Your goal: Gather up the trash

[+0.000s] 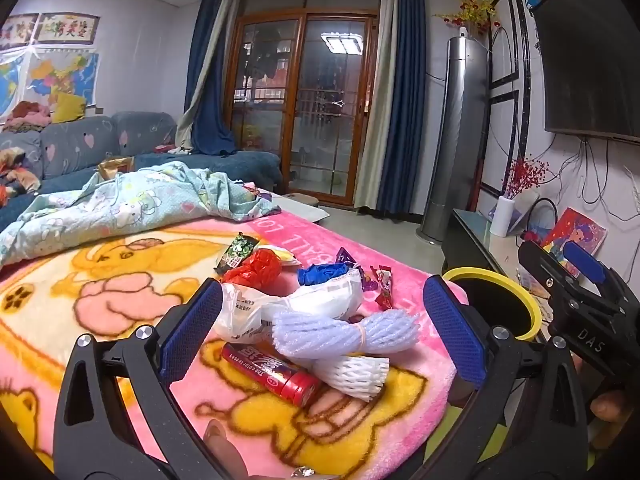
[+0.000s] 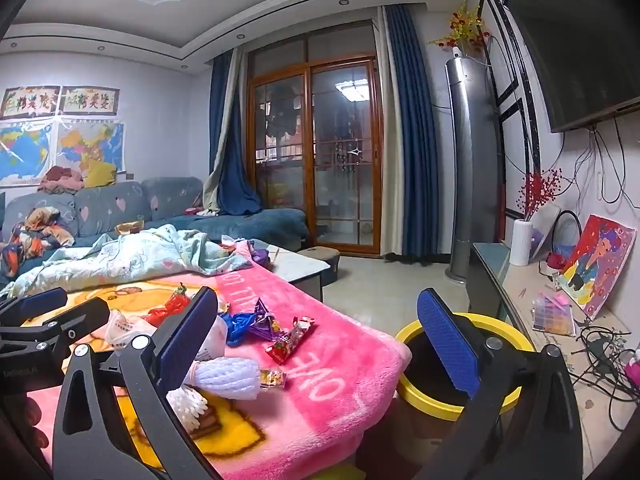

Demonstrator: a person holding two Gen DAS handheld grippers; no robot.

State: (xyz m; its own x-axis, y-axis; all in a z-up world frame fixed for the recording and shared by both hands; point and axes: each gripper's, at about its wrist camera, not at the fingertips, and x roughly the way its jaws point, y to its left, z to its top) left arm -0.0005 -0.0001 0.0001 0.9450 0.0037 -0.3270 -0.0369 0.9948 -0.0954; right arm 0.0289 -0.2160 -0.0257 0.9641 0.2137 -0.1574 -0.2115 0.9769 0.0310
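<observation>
The trash pile (image 1: 304,312) sits on the pink cartoon blanket (image 1: 120,300) near its right edge: a red tube (image 1: 276,372) lying flat with its cap toward the camera and right, two foam fruit nets (image 1: 344,332) lying crosswise, a white plastic bag (image 1: 244,312), red bag (image 1: 256,268), blue glove (image 1: 324,274) and candy wrappers (image 2: 290,338). The yellow-rimmed bin (image 1: 532,308) stands just beside the blanket's edge; its inside looks dark, so I can't tell what's in it. Left gripper (image 1: 320,324) is spread wide over the pile, gripping nothing. Right gripper (image 2: 320,344) is wide too, empty, by the bin.
</observation>
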